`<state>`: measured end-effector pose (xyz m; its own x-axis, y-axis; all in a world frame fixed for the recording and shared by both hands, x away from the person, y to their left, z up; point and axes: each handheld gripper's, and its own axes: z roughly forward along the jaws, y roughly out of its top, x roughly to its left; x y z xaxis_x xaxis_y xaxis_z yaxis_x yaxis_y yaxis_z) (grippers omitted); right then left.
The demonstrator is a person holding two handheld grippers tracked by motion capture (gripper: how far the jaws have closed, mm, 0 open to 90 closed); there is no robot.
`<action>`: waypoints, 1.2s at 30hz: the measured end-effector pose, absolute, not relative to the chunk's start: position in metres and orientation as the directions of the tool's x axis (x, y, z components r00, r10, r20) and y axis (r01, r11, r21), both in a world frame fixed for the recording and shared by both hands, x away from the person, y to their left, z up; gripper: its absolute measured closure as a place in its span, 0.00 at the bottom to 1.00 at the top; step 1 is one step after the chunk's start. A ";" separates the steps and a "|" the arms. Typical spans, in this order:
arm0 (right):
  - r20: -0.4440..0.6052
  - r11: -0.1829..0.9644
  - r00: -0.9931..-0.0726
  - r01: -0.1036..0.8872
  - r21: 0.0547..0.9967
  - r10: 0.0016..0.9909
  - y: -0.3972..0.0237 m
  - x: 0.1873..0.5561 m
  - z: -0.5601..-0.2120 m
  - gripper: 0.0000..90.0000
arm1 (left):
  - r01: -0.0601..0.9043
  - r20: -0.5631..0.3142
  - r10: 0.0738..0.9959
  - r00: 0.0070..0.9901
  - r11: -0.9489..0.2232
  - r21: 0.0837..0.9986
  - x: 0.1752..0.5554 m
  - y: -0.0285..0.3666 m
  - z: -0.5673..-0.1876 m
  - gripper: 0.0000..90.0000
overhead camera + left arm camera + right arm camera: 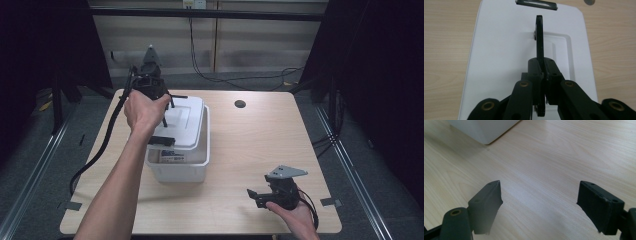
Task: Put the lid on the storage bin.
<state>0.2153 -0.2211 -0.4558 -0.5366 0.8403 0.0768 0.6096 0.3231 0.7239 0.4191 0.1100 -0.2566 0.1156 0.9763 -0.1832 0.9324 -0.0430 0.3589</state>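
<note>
A white bin (177, 169) stands on the left half of the wooden table (260, 145). Over it sits a white lid (186, 122), shifted toward the far side, so the bin's near rim shows. In the left gripper view the lid (499, 50) carries a thin black upright handle (539, 32). My left gripper (541, 63) is shut on that handle, and from above this left gripper (165, 111) points down at the lid. My right gripper (254, 194) rests low near the table's front right. Its jaws stand wide apart in the right gripper view (539, 195), with bare wood between them.
A black latch (536, 4) sits at the lid's far end and another latch (161, 140) at its near end. A round cable hole (240, 104) lies beyond the bin. The bin's corner (481, 130) shows ahead of the right jaws. Cables trail off the table's left side.
</note>
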 end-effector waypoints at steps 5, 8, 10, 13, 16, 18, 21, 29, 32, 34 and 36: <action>0.079 0.324 -0.538 0.612 0.722 0.839 -0.220 0.215 -0.456 0.21 | 0.938 -0.188 0.973 0.132 -0.062 0.341 0.423 0.102 -0.262 0.95; 0.079 0.325 -0.539 0.611 0.722 0.839 -0.220 0.215 -0.456 0.21 | 0.938 -0.170 0.977 0.131 -0.066 0.341 0.422 0.100 -0.265 0.95; 0.077 0.327 -0.540 0.610 0.722 0.838 -0.220 0.215 -0.456 0.21 | 0.941 -0.163 0.979 0.120 -0.060 0.333 0.421 0.098 -0.268 0.95; 0.078 0.328 -0.540 0.614 0.718 0.838 -0.220 0.215 -0.456 0.21 | 0.940 -0.164 0.979 0.125 -0.064 0.334 0.417 0.094 -0.269 0.94; 0.077 0.329 -0.539 0.615 0.717 0.839 -0.220 0.216 -0.456 0.21 | 0.946 -0.160 0.979 0.127 -0.071 0.317 0.417 0.092 -0.272 0.94; 0.076 0.331 -0.542 0.613 0.717 0.837 -0.220 0.215 -0.456 0.21 | 0.950 -0.153 0.980 0.127 -0.076 0.302 0.417 0.092 -0.275 0.94; 0.079 0.328 -0.538 0.617 0.715 0.839 -0.220 0.216 -0.457 0.21 | 0.952 -0.171 0.977 0.127 -0.072 0.297 0.417 0.087 -0.277 0.94; 0.078 0.332 -0.543 0.615 0.715 0.836 -0.220 0.216 -0.457 0.21 | 0.956 -0.187 0.972 0.142 -0.086 0.280 0.416 0.084 -0.281 0.93; 0.077 0.333 -0.542 0.616 0.714 0.837 -0.220 0.216 -0.457 0.21 | 0.956 -0.197 0.969 0.147 -0.088 0.279 0.416 0.084 -0.279 0.93; 0.075 0.335 -0.542 0.615 0.714 0.837 -0.220 0.216 -0.457 0.21 | 0.958 -0.194 0.970 0.148 -0.092 0.272 0.417 0.087 -0.278 0.93; 0.076 0.334 -0.542 0.615 0.714 0.837 -0.220 0.216 -0.457 0.21 | 0.958 -0.186 0.971 0.151 -0.097 0.270 0.418 0.089 -0.278 0.89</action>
